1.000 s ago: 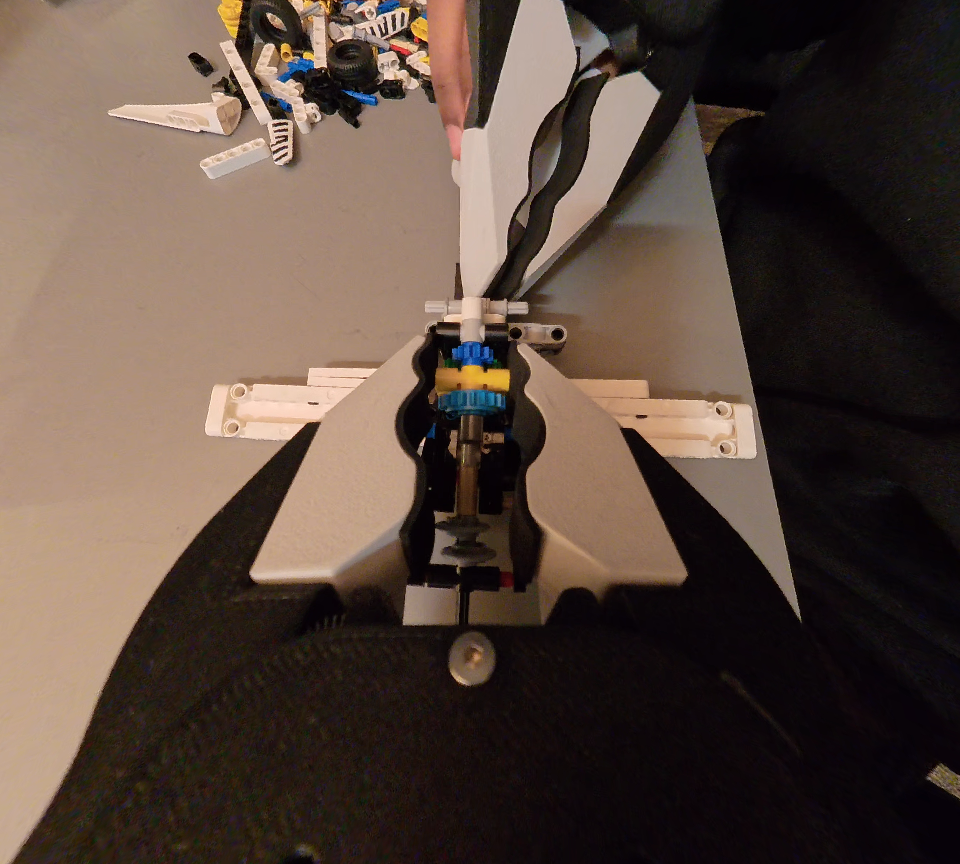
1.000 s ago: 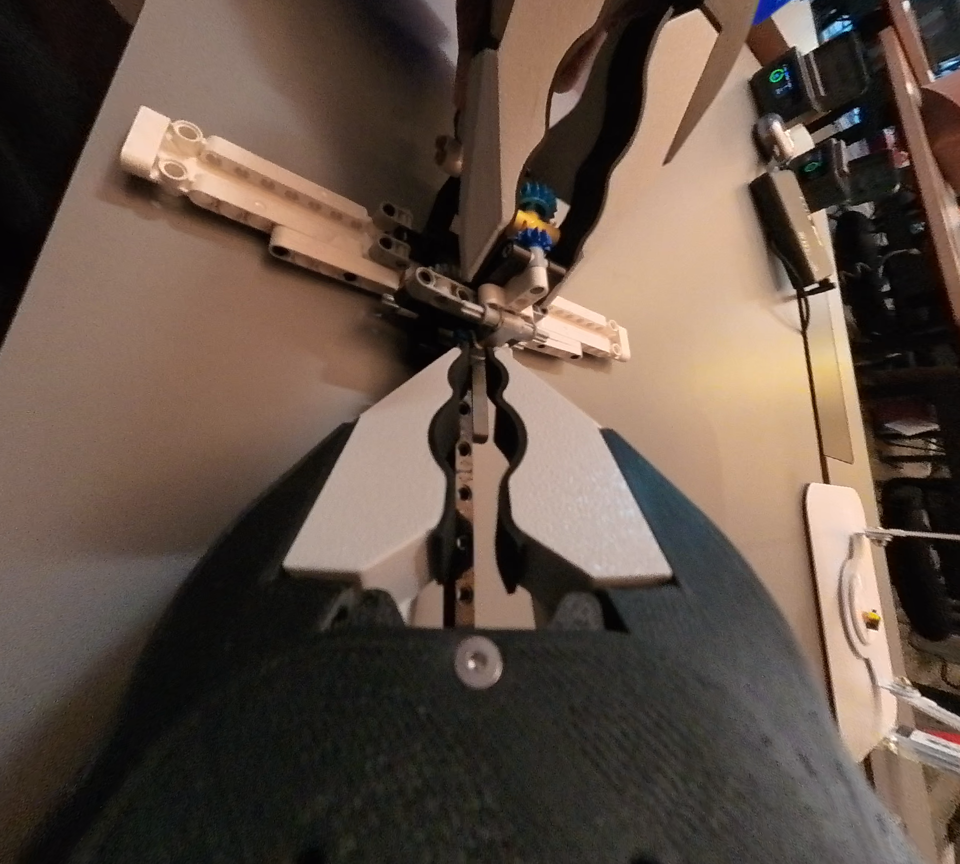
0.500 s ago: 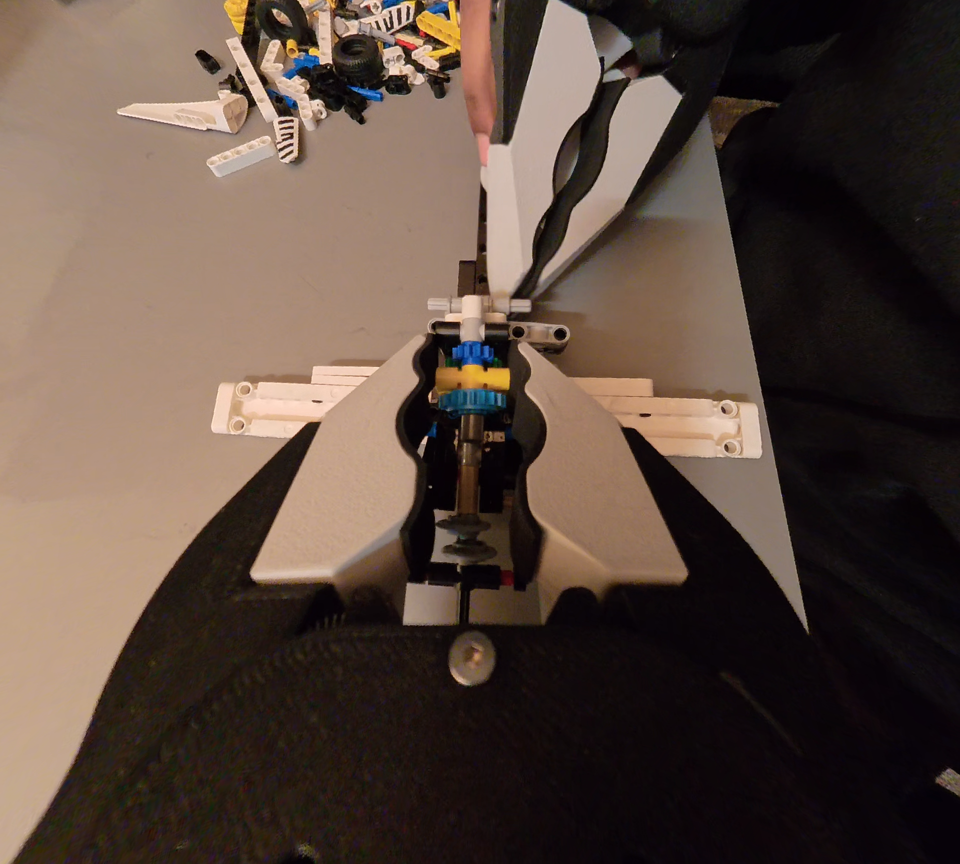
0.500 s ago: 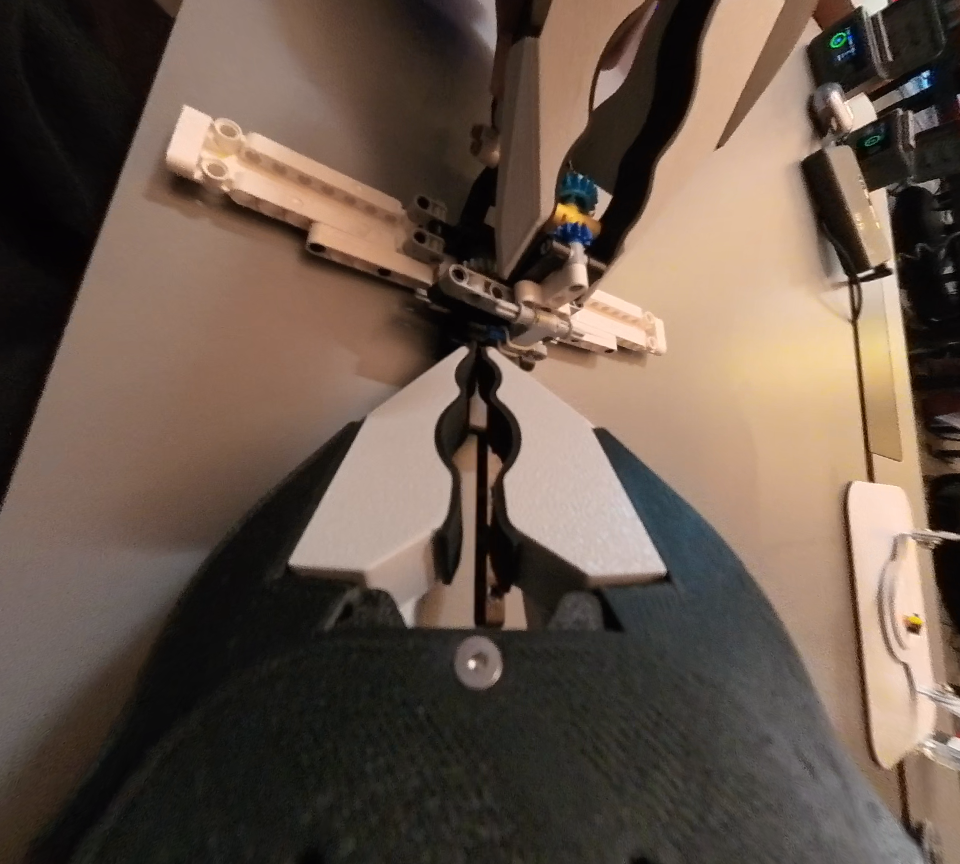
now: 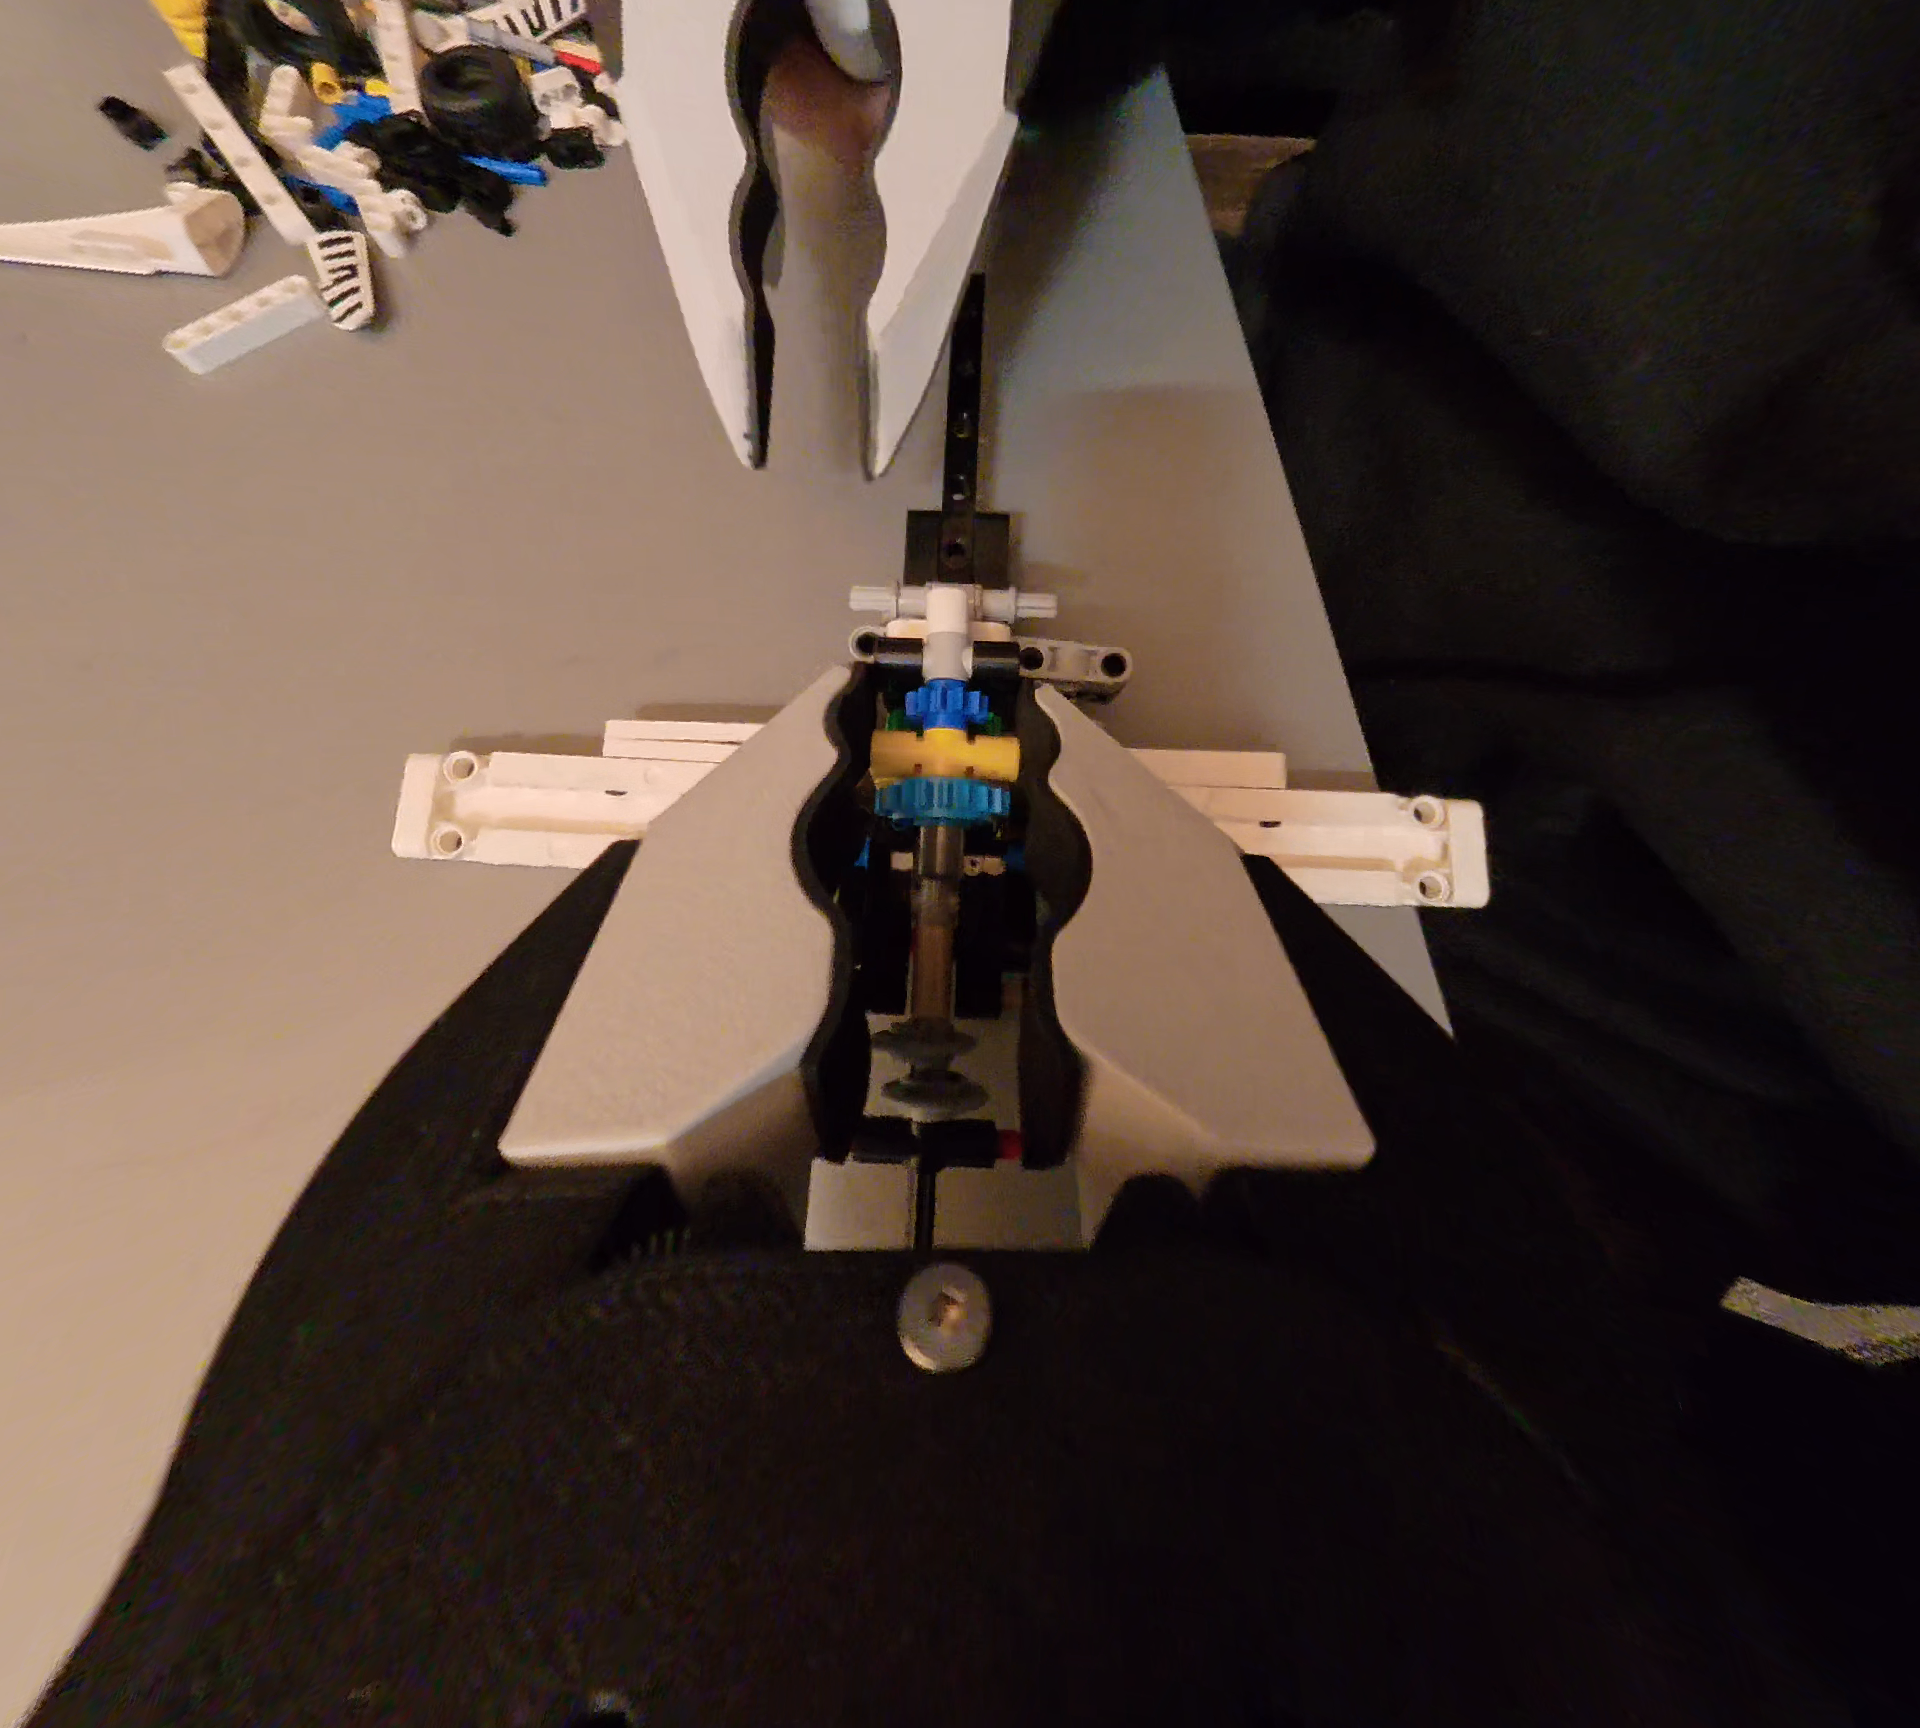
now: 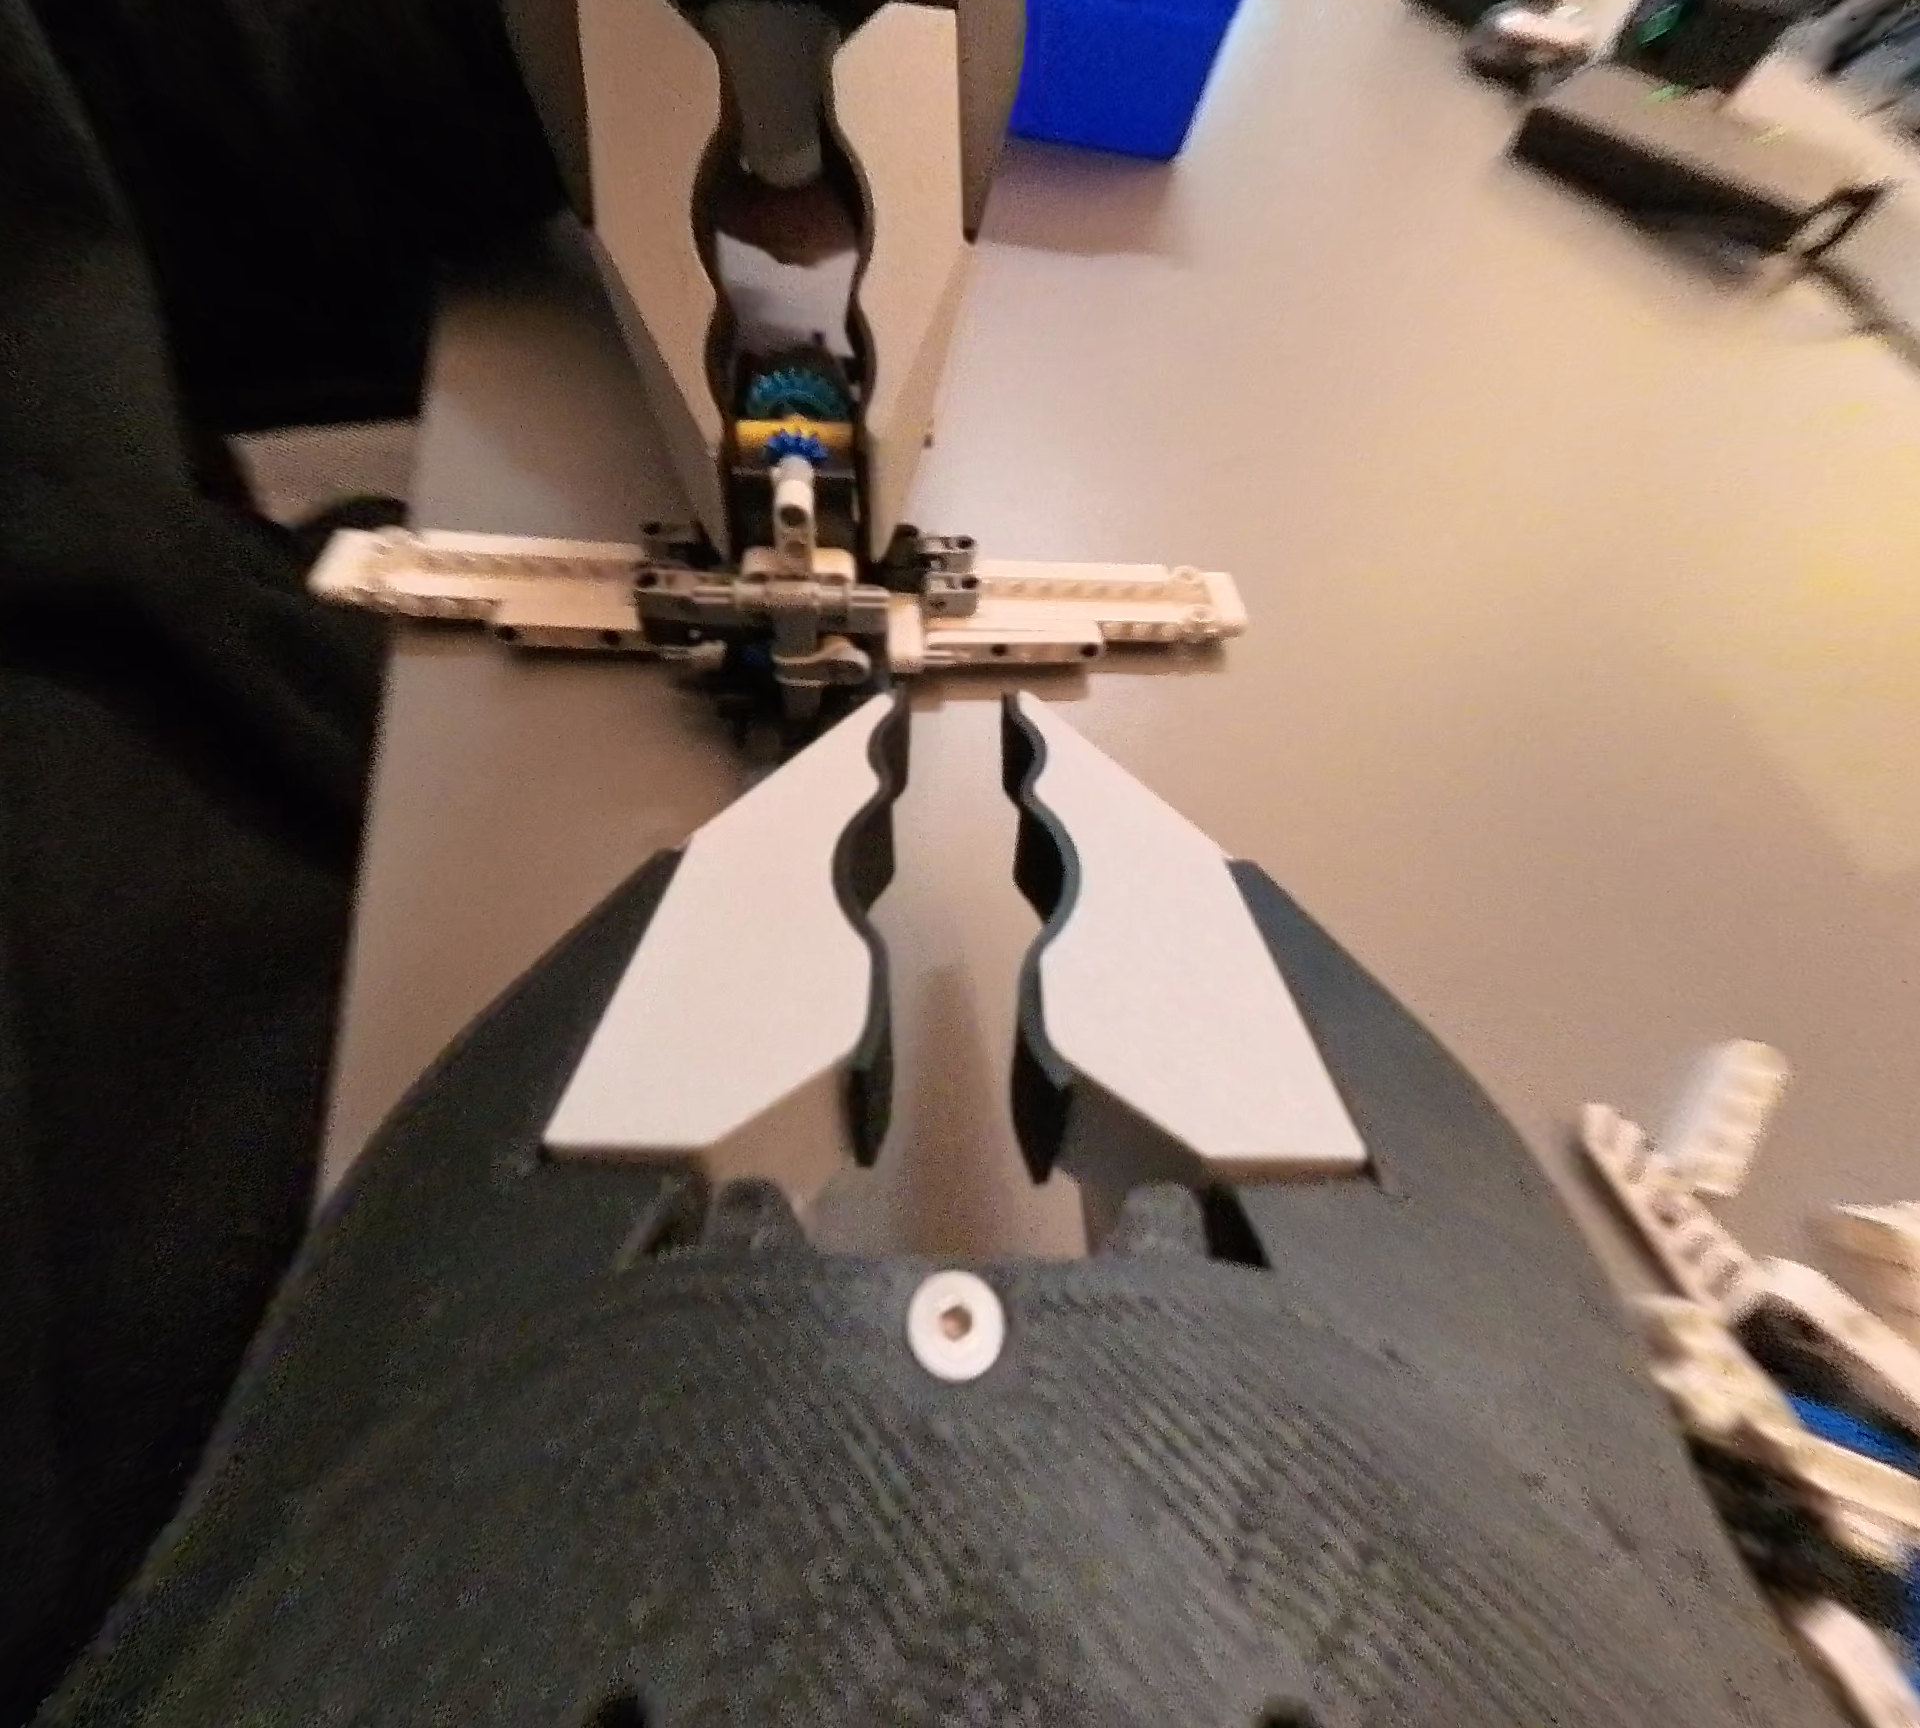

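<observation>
Right, my left tool (image 5: 940, 691) is clamped on the brick-built assembly (image 5: 940, 764) that sits on the grey bench (image 5: 312, 587): both black pads press the sides of its middle section, where I see a yellow piece between two blue gears on a shaft. The assembly's long white beams (image 5: 499, 811) stick out flat to either side of the fingers, lying on the bench. A black beam with holes (image 5: 961, 390) runs off its far end.

My right tool (image 5: 810, 463) hangs opposite, tips pointed down toward the bench just beyond the assembly and a little to the left of that black beam, apart from it. Its jaws stand partly open with bare bench showing between them; it holds nothing. From its own camera the tips (image 6: 951, 702) sit just short of the assembly's grey cross piece (image 6: 774, 608), not touching.

A heap of loose parts (image 5: 374, 68), yellow, white, black and blue, lies far left.
</observation>
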Tool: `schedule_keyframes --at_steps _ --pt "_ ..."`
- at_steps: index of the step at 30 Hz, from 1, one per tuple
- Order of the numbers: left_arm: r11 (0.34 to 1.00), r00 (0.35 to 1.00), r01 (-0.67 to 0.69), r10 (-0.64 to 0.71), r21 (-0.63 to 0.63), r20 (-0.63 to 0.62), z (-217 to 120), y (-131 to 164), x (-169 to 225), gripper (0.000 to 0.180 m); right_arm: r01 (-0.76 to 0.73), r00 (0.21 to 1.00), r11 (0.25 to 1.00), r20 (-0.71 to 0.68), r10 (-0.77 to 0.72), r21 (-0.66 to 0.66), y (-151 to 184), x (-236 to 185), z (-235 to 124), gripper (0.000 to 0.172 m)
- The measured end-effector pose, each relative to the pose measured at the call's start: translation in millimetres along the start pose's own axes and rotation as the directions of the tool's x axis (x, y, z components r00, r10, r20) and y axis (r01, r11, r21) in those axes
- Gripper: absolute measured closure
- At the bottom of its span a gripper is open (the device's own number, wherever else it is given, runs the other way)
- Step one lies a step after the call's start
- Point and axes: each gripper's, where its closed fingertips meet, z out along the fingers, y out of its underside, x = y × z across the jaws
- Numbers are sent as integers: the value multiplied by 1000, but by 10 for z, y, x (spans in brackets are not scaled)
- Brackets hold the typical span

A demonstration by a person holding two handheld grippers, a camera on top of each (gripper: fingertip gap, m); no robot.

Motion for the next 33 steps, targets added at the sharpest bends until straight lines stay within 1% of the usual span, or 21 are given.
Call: schedule_keyframes --at_steps 2,5,6,8,11,13,15,17,19,20,21,23,28,30,33 --pt "1000 1000 16 -16 15 -22 -3 -5 6 155 -98 985 995 144 94 19 -19 -93 4 153" --pt "999 999 31 -30 21 -45 -10 -3 9 155 -221 918 975 338 207 2 -54 -173 36 149" --pt "999 998 36 -35 23 -52 -13 -4 9 155 -239 894 971 389 224 -10 -73 -187 48 147" --pt "999 997 46 -44 30 -66 -17 -6 11 155 -223 874 975 440 207 -16 -104 -169 85 144" --pt "997 995 59 -55 44 -86 -27 -6 11 155 -112 848 993 517 117 -41 -78 -220 132 140" --pt "996 994 66 -60 58 -95 -32 -8 8 155 -41 818 996 570 75 -73 -10 -279 168 138" --pt "995 993 70 -62 70 -102 -34 -14 5 155 -14 774 995 629 72 -96 6 -333 182 135" --pt "995 992 70 -61 75 -107 -35 -14 6 155 -5 739 996 670 62 -87 -31 -348 190 135" --pt "995 992 69 -61 74 -107 -36 -13 5 155 14 710 995 702 57 -95 -19 -332 186 139" --pt "995 993 63 -55 73 -104 -32 -14 6 155 18 686 995 725 62 -103 -9 -333 166 145" --pt "996 994 59 -51 72 -100 -29 -15 5 155 17 661 993 747 75 -114 -2 -338 146 147" --pt "996 994 54 -47 71 -98 -27 -15 5 155 11 625 991 775 99 -135 2 -344 133 145" --pt "995 994 51 -42 82 -99 -32 -18 4 155 40 583 987 806 105 -157 11 -337 165 150" --pt "995 994 50 -41 83 -102 -26 -21 9 155 36 552 984 825 125 -174 10 -343 148 148" --pt "995 994 51 -42 83 -105 -22 -23 13 155 22 510 977 843 172 -213 20 -344 133 152"
